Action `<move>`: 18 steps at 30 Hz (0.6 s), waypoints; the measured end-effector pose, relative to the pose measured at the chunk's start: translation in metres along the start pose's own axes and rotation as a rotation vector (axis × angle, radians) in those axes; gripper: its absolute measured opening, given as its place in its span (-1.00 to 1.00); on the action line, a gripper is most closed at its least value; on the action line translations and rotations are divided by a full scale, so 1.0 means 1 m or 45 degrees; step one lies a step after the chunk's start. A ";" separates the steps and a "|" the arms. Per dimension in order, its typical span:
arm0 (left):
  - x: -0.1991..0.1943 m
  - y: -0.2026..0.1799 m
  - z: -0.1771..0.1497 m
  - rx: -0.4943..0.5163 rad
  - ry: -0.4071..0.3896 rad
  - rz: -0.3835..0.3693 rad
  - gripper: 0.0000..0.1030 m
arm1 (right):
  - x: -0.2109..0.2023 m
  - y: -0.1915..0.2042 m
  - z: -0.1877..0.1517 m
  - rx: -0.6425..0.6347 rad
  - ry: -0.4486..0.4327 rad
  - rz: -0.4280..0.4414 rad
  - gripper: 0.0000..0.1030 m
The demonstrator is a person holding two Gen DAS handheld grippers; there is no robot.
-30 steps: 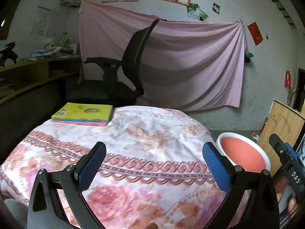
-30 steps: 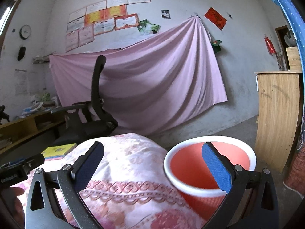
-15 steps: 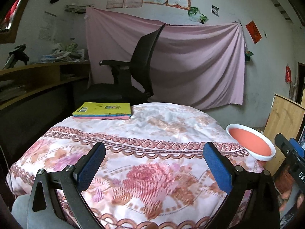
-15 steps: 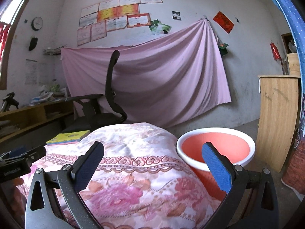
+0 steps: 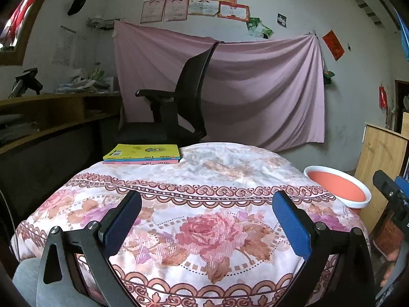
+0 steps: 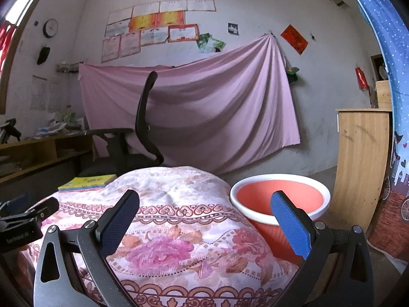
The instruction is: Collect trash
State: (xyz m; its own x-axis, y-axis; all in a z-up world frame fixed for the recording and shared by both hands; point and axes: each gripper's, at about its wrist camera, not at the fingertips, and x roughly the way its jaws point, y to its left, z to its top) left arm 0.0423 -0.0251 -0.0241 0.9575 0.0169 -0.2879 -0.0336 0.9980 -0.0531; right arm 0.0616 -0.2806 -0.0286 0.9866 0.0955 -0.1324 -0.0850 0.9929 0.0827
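Over floral tablecloth (image 5: 204, 179): left tool (image 5: 207, 220), right tool (image 6: 204, 217) wide apart, empty; book (image 5: 143, 153) titles unreadable.

Left wrist view looked forward between its tool's fingers (image 5: 122, 220), low and close over the floral-clothed surface (image 5: 204, 179), facing the pink drape (image 5: 255, 89). Right wrist view sat further right, same heading, near the red bin (image 6: 278, 197). Both views shared surface, bin (image 5: 337, 186), books (image 5: 143, 153), chair (image 5: 189, 97), drape. Each caught the other tool's body at its edge.
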 end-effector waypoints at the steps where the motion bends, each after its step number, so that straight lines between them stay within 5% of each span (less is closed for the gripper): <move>1: 0.000 0.001 -0.001 -0.005 0.000 0.003 0.95 | 0.000 -0.001 0.000 0.000 0.001 0.001 1.00; 18: -0.003 0.004 -0.005 0.003 -0.011 0.012 0.95 | 0.002 0.006 -0.001 -0.048 0.026 0.010 1.00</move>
State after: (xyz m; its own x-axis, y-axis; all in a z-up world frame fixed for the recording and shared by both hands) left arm 0.0380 -0.0214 -0.0284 0.9595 0.0270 -0.2803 -0.0423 0.9979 -0.0485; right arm 0.0626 -0.2743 -0.0290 0.9828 0.1046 -0.1521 -0.0986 0.9940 0.0465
